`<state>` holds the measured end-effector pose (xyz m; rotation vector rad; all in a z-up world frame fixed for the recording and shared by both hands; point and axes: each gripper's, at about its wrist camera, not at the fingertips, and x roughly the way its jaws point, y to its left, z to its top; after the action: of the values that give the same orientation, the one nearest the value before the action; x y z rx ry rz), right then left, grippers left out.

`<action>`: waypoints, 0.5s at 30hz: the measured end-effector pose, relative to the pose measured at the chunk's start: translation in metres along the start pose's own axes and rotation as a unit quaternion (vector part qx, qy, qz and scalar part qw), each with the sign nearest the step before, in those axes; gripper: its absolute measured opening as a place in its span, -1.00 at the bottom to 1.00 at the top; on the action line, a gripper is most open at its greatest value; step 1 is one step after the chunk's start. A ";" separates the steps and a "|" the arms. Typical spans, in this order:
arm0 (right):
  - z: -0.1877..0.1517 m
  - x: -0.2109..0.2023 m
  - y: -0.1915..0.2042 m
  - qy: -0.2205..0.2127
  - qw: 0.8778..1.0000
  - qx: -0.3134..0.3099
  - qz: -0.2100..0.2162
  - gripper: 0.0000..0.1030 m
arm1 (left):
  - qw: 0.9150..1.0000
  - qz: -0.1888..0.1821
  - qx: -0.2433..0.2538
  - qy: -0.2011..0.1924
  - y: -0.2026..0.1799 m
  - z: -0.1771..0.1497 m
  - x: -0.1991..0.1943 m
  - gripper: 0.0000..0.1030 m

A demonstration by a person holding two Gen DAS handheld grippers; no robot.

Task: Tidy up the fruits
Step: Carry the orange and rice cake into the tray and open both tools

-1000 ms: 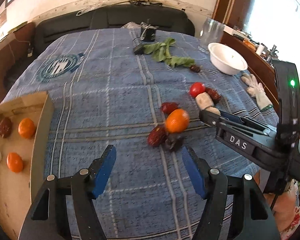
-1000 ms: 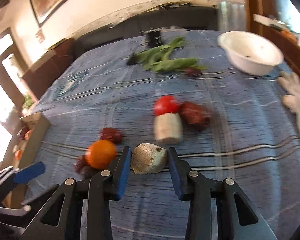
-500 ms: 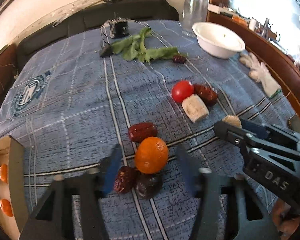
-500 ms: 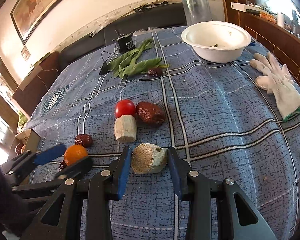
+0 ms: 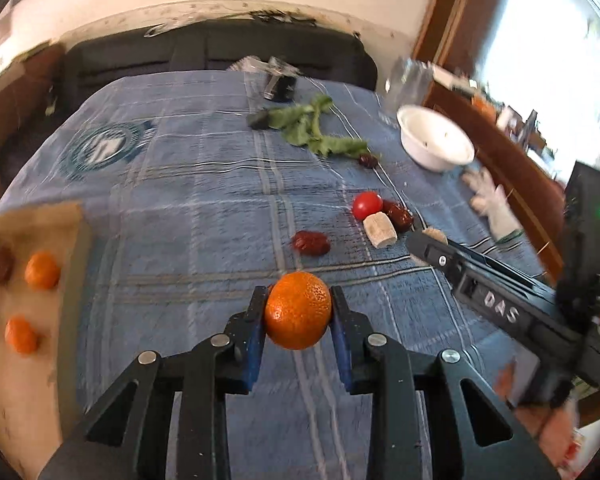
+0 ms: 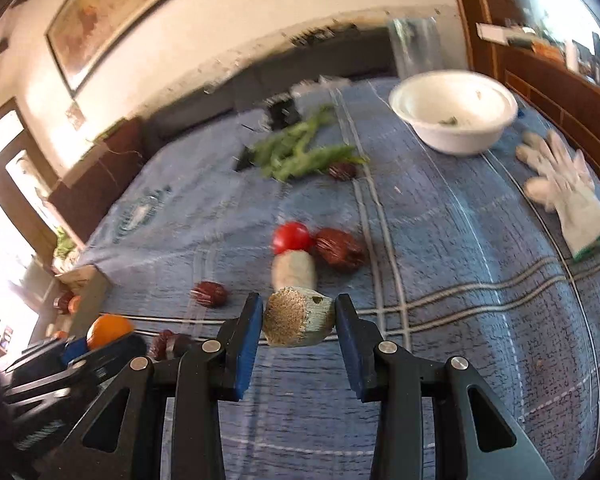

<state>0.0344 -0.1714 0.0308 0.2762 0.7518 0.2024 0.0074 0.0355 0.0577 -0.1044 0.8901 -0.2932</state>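
The left tongs point(image 5: 298, 312) have just closed on a mandarin point(image 5: 298, 310); the right tongs point(image 6: 298, 320) grip a pale stem chunk point(image 6: 298, 322). Only the left view shows the cardboard box's point(image 5: 74, 240) mandarins.

shallow cardboard tray point(image 5: 32, 340) w/ small oranges runs off the left edge, smeared by blur. clear glass jar point(image 5: 410, 80) at the far corner is just a streak. dark gadget point(image 6: 282, 110) behind the green leafy stalks point(image 6: 300, 152): can't tell what it is.
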 end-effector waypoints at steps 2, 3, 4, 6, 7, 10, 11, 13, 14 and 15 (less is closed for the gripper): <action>-0.001 -0.005 0.010 -0.011 1.000 -0.014 0.007 -0.22 | 1.000 0.007 -0.026 -0.011 0.020 -0.008 -0.022 -0.44; -0.003 -0.008 0.016 -0.014 1.000 -0.022 0.010 -0.22 | 0.999 0.013 -0.040 -0.017 0.030 -0.013 -0.032 -0.44; -0.005 -0.008 0.021 -0.015 0.999 -0.028 0.013 -0.22 | 0.998 0.020 -0.054 -0.022 0.043 -0.018 -0.042 -0.44; -0.010 -0.008 0.033 -0.012 0.999 -0.042 0.017 -0.22 | 0.995 0.037 -0.084 -0.031 0.070 -0.028 -0.062 -0.44; -0.013 -0.008 0.038 -0.010 0.999 -0.049 0.017 -0.22 | 0.994 0.048 -0.096 -0.034 0.084 -0.032 -0.069 -0.44; -0.021 -0.011 0.063 0.000 0.997 -0.071 0.026 -0.22 | 0.987 0.088 -0.129 -0.041 0.124 -0.044 -0.091 -0.44; -0.024 -0.014 0.073 0.000 0.996 -0.078 0.033 -0.22 | 0.984 0.099 -0.141 -0.043 0.138 -0.048 -0.099 -0.44; -0.030 -0.022 0.099 0.003 0.994 -0.094 0.056 -0.21 | 0.979 0.113 -0.164 -0.045 0.162 -0.054 -0.109 -0.44; -0.032 -0.024 0.110 0.006 0.993 -0.100 0.068 -0.21 | 0.976 0.120 -0.177 -0.044 0.176 -0.056 -0.113 -0.43; -0.035 -0.025 0.126 0.014 0.990 -0.110 0.085 -0.21 | 0.974 0.125 -0.182 -0.042 0.183 -0.057 -0.114 -0.43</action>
<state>-0.0184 -0.0535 0.0627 0.1278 0.7263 0.4474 -0.0662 0.2460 0.0689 -0.3400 0.8548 0.1121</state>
